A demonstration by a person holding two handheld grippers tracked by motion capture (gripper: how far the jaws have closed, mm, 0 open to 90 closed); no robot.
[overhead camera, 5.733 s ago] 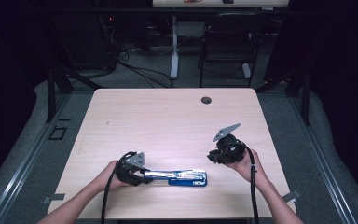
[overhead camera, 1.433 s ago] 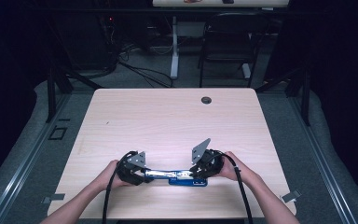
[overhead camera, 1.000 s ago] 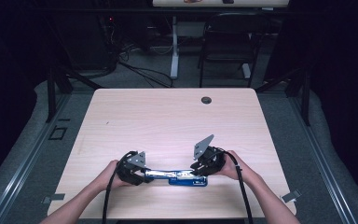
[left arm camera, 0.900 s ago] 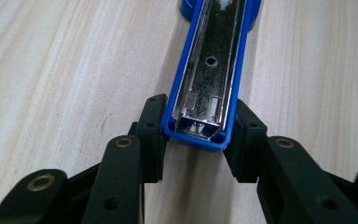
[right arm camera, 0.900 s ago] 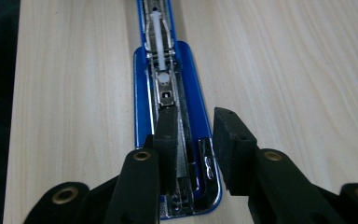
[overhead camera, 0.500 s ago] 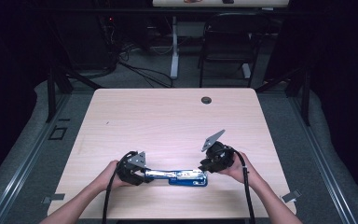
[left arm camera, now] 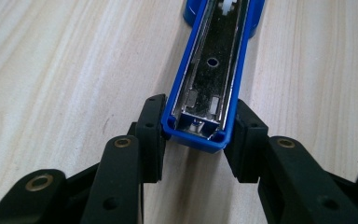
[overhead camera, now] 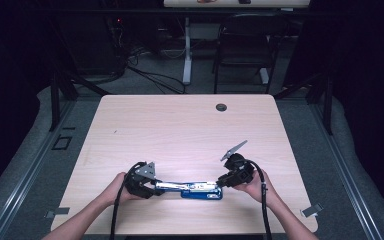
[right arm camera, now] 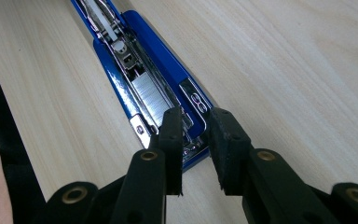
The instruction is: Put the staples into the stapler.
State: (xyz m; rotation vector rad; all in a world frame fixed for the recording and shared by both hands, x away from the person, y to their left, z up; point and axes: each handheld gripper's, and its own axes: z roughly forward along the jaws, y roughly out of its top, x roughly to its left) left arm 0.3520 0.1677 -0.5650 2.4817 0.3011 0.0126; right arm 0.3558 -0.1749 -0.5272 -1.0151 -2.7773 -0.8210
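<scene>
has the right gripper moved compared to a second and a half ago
Yes. The right gripper has slid rightward along the blue stapler, toward the table's right edge.

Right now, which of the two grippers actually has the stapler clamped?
The left gripper: its jaws press both sides of the blue stapler's end. The right gripper hovers over the other end, jaws slightly apart, gripping nothing.

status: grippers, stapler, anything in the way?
Left gripper shut on opened blue stapler, far end. Right gripper open over staple end. Nothing in the way nearby.
</scene>
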